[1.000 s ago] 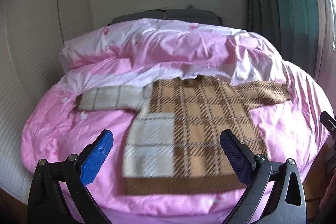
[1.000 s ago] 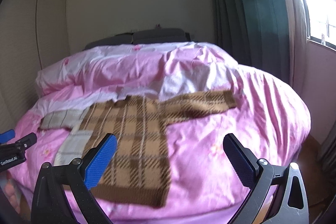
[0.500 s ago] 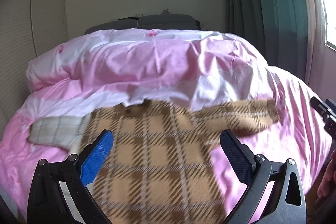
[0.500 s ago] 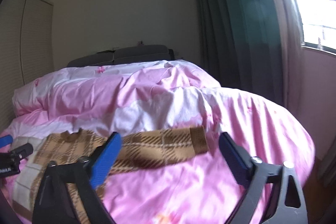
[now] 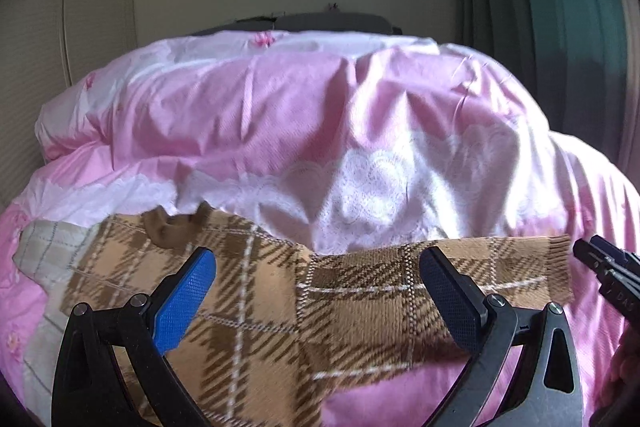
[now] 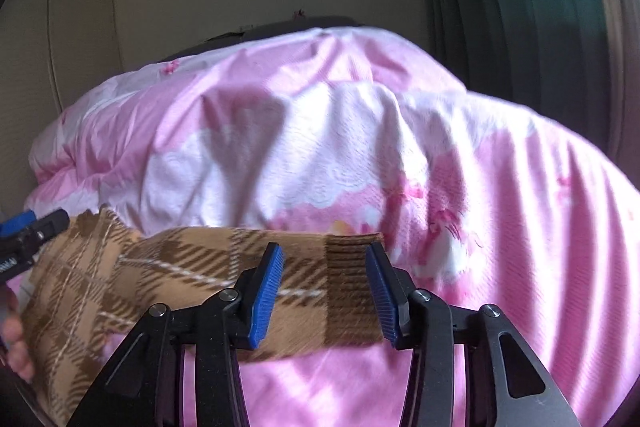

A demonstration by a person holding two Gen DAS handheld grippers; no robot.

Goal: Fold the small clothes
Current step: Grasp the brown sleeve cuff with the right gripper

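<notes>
sweater (image 5: pixel 256 311): brown/tan plaid knit w/ white lines, lying flat on the pink duvet (image 5: pixel 304 115); this is your landmark.
collar (image 5: pixel 170 229): dark brown, at the sweater's far edge, touching the duvet's white lace band.
pale sleeve (image 5: pixel 48 247): grey-white check, runs off the sweater's left side, flat on the duvet.
brown sleeve (image 6: pixel 224 279): stretched out to the sweater's right, ribbed cuff (image 6: pixel 350 291) at its end.
left gripper (image 5: pixel 318 297): yours, over the sweater's chest/shoulder area; fingers wide apart, blue pad toward the collar, dark pad over the brown sleeve. Contact w/ the knit: can't tell.
right gripper (image 6: pixel 324 293): yours, at the sweater's cuff end; fingers closing, cuff sits between them, pads not yet pressing it.
hand (image 6: pixel 14 343): a bit of it shows at the sweater's left edge in the right wrist view.
curtain (image 6: pixel 520 3): dark green, well beyond the sweater, right side.
headboard (image 5: pixel 332 23): dark, behind the duvet, far from the sweater.
</notes>
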